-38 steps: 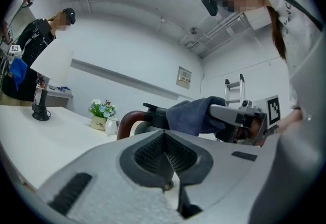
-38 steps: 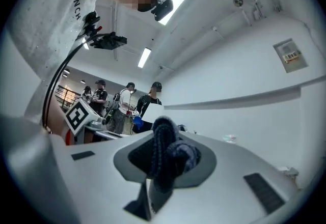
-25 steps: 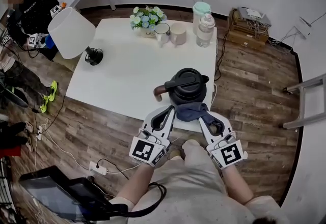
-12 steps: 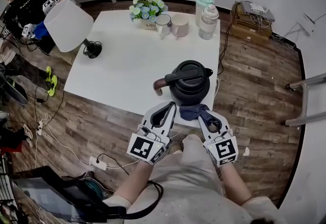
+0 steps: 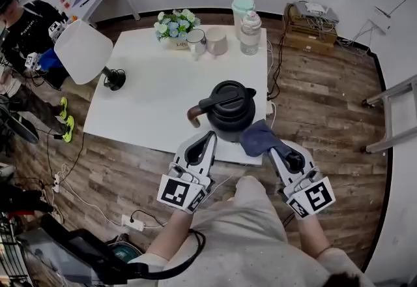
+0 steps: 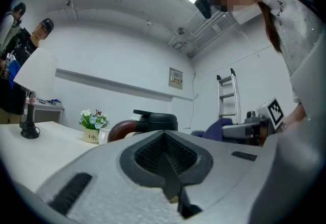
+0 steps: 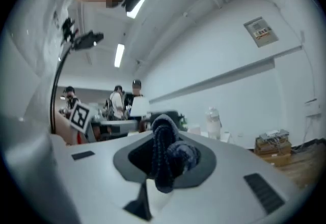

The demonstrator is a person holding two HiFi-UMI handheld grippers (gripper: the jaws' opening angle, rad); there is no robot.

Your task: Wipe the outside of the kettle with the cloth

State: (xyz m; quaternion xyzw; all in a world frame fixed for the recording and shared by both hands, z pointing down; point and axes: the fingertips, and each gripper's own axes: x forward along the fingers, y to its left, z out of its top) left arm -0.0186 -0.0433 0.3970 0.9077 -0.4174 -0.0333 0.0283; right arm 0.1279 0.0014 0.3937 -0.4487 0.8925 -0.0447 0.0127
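A black kettle point(image 5: 229, 108) with a dark brown handle stands near the front edge of the white table point(image 5: 150, 96). My right gripper point(image 5: 275, 142) is shut on a dark blue cloth point(image 5: 259, 138), which hangs just right of the kettle's base; in the right gripper view the cloth point(image 7: 165, 159) bunches between the jaws. My left gripper point(image 5: 210, 136) is shut with nothing in it, just in front of the kettle and left of the cloth. In the left gripper view the kettle point(image 6: 153, 120) rises beyond the shut jaws.
A white lamp point(image 5: 85, 52) stands at the table's left. A flower pot point(image 5: 171, 27), two cups point(image 5: 206, 39) and two bottles point(image 5: 246, 17) line the far edge. A person point(image 5: 26, 25) sits at far left. Cables and a power strip point(image 5: 131, 221) lie on the wooden floor.
My right gripper has swung the cloth from the kettle's front out to its right side. The left gripper has stayed in front of the kettle.
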